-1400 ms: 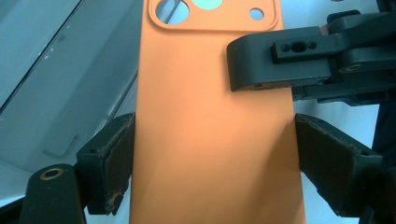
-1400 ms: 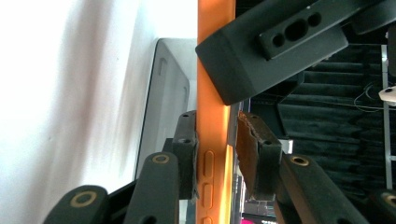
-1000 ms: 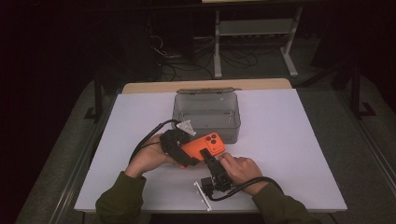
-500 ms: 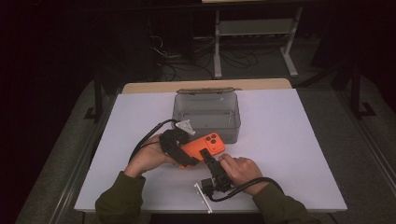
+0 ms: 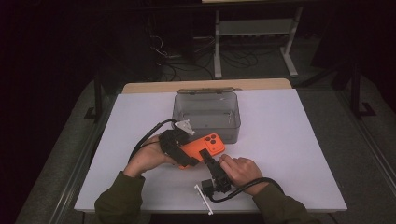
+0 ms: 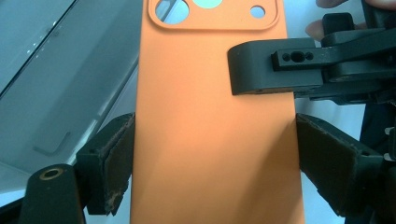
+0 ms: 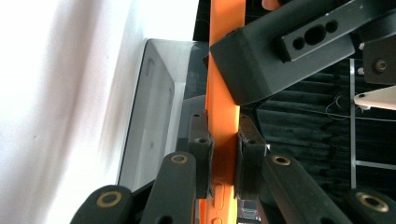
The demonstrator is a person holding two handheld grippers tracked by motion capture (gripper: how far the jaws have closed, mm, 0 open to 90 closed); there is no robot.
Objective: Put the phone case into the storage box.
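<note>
case [image 5: 201, 149] clamped across its width by left gripper [image 6: 212, 154] | right gripper [image 7: 223, 156] jaws just closed on its edge | case now held at both ends

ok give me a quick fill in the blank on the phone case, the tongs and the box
1. Both tongs, left and right, are shut on the smooth ____ silicone phone case.
2. The left tongs grip the case across its two long ____.
3. Behind the case stands a clear grey plastic ____.
4. The case's camera cutout points toward the ____.

Missing words: orange; edges; box; box
</note>
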